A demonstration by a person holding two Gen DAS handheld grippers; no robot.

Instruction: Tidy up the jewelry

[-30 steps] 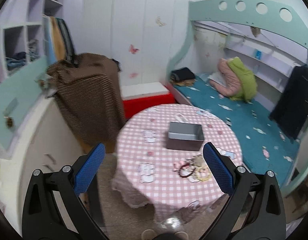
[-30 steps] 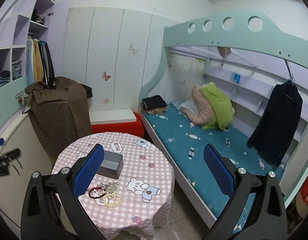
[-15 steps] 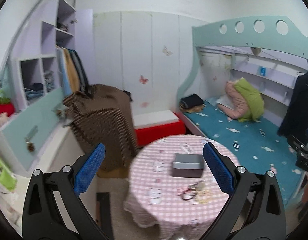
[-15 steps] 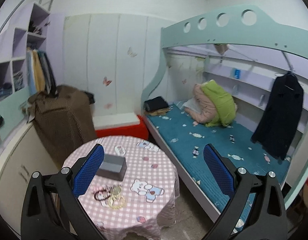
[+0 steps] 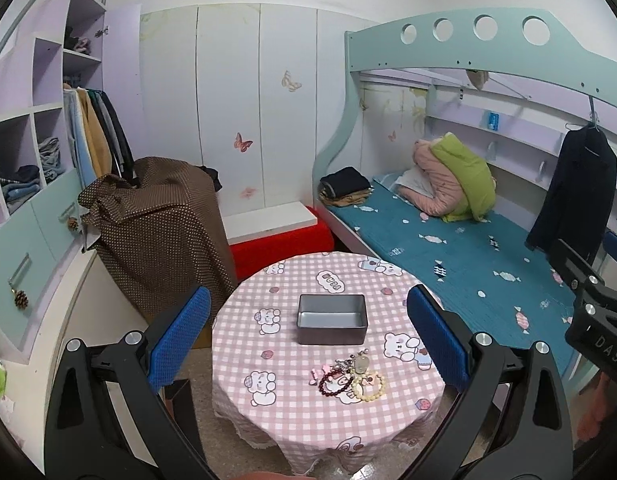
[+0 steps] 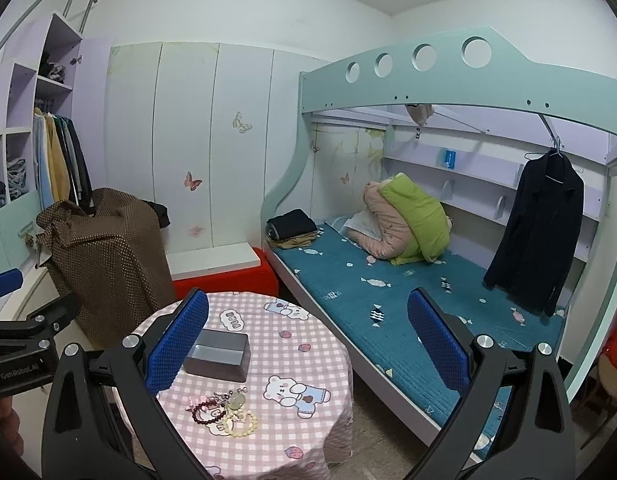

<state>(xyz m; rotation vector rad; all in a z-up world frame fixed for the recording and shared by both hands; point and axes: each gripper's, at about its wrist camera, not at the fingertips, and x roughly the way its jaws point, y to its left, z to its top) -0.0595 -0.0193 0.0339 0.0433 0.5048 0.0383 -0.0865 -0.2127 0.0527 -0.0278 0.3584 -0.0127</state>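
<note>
Hovering well above the round table (image 5: 268, 408), the left gripper (image 5: 308, 344) and right gripper (image 6: 308, 344) gape wide, empty. Bracelets (image 5: 350, 380) lie low-centre, just beside the grey box (image 5: 332, 332); descend squarely, pinch one strand.

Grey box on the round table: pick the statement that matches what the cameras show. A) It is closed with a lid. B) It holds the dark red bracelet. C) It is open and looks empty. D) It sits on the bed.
C. The grey box shows a bare inside, while the dark red bracelet and cream bead bracelet lie on the checked tablecloth in front of it.
</note>
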